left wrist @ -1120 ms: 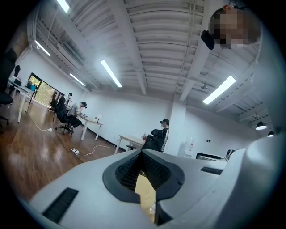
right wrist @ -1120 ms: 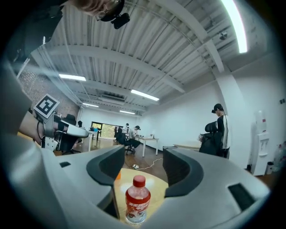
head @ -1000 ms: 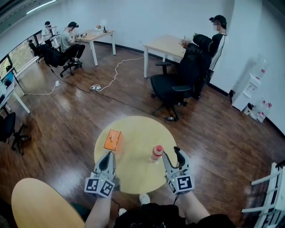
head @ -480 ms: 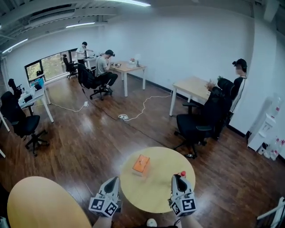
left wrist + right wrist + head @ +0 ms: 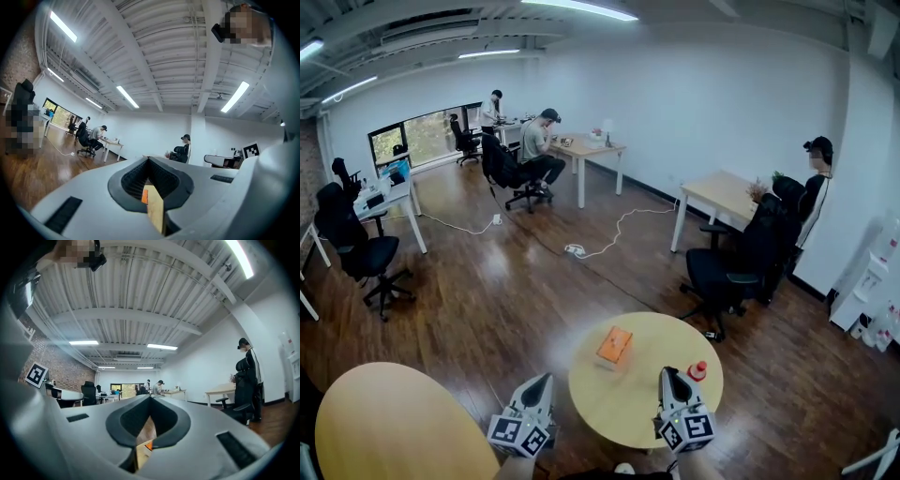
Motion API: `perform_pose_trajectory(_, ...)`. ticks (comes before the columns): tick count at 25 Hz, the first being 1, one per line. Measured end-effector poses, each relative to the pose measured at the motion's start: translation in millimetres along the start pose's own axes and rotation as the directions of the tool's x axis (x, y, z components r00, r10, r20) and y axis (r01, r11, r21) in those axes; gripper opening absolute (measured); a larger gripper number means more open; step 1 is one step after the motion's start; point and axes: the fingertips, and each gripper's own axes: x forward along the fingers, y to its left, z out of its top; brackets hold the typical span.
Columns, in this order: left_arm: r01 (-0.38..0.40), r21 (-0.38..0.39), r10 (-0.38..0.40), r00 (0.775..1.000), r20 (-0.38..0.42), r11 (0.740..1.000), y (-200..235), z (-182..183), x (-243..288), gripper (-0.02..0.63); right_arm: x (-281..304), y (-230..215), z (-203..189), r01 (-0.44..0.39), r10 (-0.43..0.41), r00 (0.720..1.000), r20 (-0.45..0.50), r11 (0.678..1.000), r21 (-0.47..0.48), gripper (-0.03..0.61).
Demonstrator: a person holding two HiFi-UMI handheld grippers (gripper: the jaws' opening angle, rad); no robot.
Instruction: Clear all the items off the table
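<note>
Both grippers are hanging at the near edge of the round table, each with its jaws pressed together and nothing between them. The left gripper is pointing away from the person just off the table's near left rim, over the wooden floor. The right gripper is reaching in over the near right part of the tabletop.

Two items are sitting on the table. An orange box is lying left of centre, toward the far side. A small bottle with a red cap is standing upright just right of the right gripper's tip (close beside it, though contact cannot be judged).

In the left gripper view, the closed left gripper is showing a sliver of tabletop and the orange box through the gap below its tips. The right gripper in its own view is likewise showing closed jaws.

A black office chair is standing beyond the table.
</note>
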Motion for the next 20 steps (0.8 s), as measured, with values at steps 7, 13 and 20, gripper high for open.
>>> perform_pose_trajectory(7, -0.035, 0.014, 0.035, 0.999, 0.014, 0.999, 17, 7, -11, 0.003, 12, 17, -4, -0.04, 0.04, 0.999, -0.003, 0.999, -0.01, 0.002)
perform_pose_trajectory(13, -0.048, 0.021, 0.048, 0.999, 0.005, 0.999, 23, 6, -15, 0.003, 18, 17, -4, -0.045, 0.045, 0.999, -0.005, 0.999, 0.012, 0.002)
perform_pose_trajectory(20, -0.084, 0.007, 0.084, 0.996, -0.008, 0.996, 31, -3, -22, 0.003, 19, 16, -7, -0.046, 0.046, 0.999, -0.008, 0.999, 0.011, 0.002)
